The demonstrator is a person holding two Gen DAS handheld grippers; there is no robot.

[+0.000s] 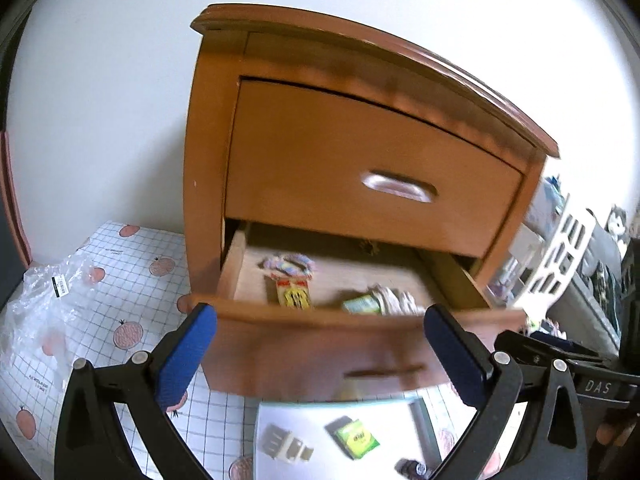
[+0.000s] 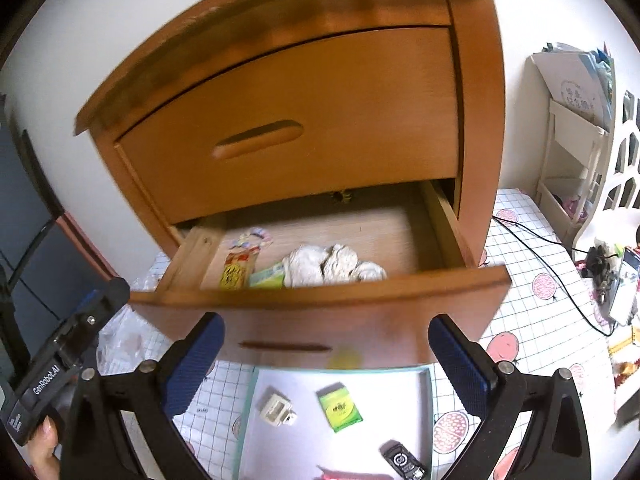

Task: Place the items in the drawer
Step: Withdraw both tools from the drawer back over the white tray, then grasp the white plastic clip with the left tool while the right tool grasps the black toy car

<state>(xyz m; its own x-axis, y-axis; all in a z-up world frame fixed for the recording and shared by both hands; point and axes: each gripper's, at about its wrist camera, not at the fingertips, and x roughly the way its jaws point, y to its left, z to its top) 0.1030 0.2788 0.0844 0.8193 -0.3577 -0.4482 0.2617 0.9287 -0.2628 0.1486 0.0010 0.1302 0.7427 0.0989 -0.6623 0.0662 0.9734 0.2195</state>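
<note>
1. Both the left gripper [image 1: 320, 344] and the right gripper [image 2: 326, 356] hold nothing, fingers spread wide.
2. Green packet [image 2: 339, 407] lies on the white tray [image 2: 426, 408] at 6 o'clock.
3. Open drawer [image 2: 320, 308] at 12 o'clock holds a white cloth [image 2: 332, 265].

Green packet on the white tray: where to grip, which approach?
The green packet lies flat on the white tray, clear of the adapter. Come straight down with the open right claw and pinch its two long edges, probably.

bright even daylight; motion blur on drawer [image 1: 360, 292] contents; strong fisheye bending, dark corners
</note>
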